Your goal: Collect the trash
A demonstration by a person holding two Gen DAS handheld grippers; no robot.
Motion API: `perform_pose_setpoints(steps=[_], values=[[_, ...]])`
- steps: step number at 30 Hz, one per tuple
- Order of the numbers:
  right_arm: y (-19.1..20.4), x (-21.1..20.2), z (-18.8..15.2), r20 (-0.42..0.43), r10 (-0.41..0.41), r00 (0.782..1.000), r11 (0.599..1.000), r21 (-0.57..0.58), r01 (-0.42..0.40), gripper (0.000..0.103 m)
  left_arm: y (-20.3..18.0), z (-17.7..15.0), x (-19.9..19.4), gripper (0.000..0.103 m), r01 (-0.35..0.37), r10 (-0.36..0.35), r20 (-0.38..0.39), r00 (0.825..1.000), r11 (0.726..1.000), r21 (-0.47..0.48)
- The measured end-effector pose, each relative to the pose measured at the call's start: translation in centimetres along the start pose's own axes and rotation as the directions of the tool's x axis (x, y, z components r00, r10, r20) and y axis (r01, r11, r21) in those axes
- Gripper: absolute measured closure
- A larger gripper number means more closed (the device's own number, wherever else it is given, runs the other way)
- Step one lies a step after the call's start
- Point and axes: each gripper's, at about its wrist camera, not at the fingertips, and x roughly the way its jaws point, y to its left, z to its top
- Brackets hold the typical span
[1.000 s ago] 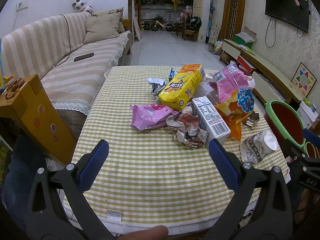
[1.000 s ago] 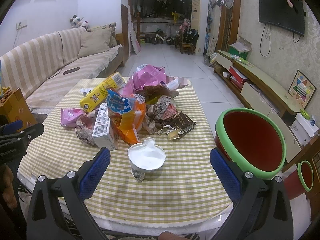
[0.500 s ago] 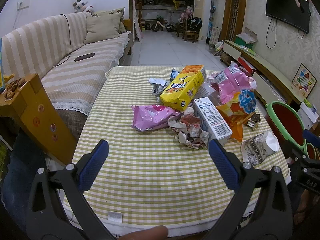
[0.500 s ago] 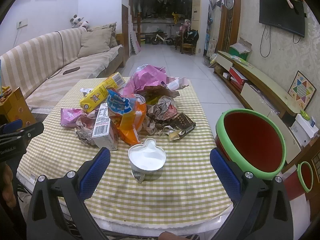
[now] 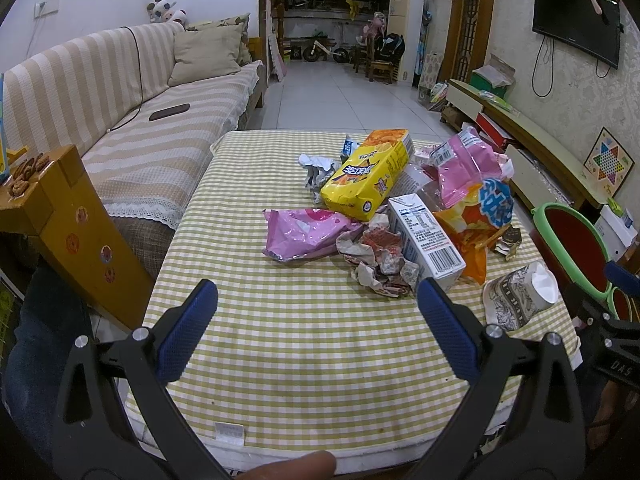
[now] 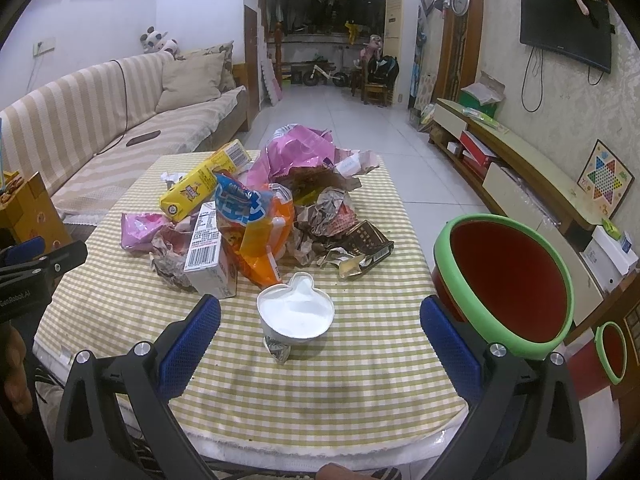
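A pile of trash lies on the checked table (image 5: 304,344): a yellow snack box (image 5: 366,176), a pink bag (image 5: 304,232), a white carton (image 5: 426,236), crumpled paper (image 5: 380,260), an orange bag (image 5: 476,220) and a paper cup (image 5: 520,300). My left gripper (image 5: 318,320) is open and empty above the table's near part. My right gripper (image 6: 320,332) is open and empty, with the paper cup (image 6: 294,318) just ahead between its fingers. A red bin with a green rim (image 6: 508,276) stands right of the table.
A striped sofa (image 5: 132,120) runs along the left. A yellow wooden stand (image 5: 72,232) is by the table's left corner. A low TV cabinet (image 6: 520,168) lines the right wall. A second small green-rimmed bin (image 6: 610,352) sits at far right.
Both grippers have stayed open. The left view has shifted very slightly; the pile and cup have not moved.
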Motion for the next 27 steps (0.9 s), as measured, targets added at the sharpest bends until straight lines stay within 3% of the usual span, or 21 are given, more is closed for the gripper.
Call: perform_pose_setpoints(steps=[16,27], values=[[0.23,0.06,0.01,-0.008,0.004,1.0,1.0,-0.006,-0.004,0.007,0.26,0.09,0.16,0.005,0.002,-0.002,-0.007,1.0,1.0,-0.007],[0.03,0.81,0.07,-0.04,0.009,0.999,1.0,0.002,-0.009,0.007,0.74,0.01,0.81,0.005,0.059,-0.061,-0.046,0.997,0.998,-0.036]])
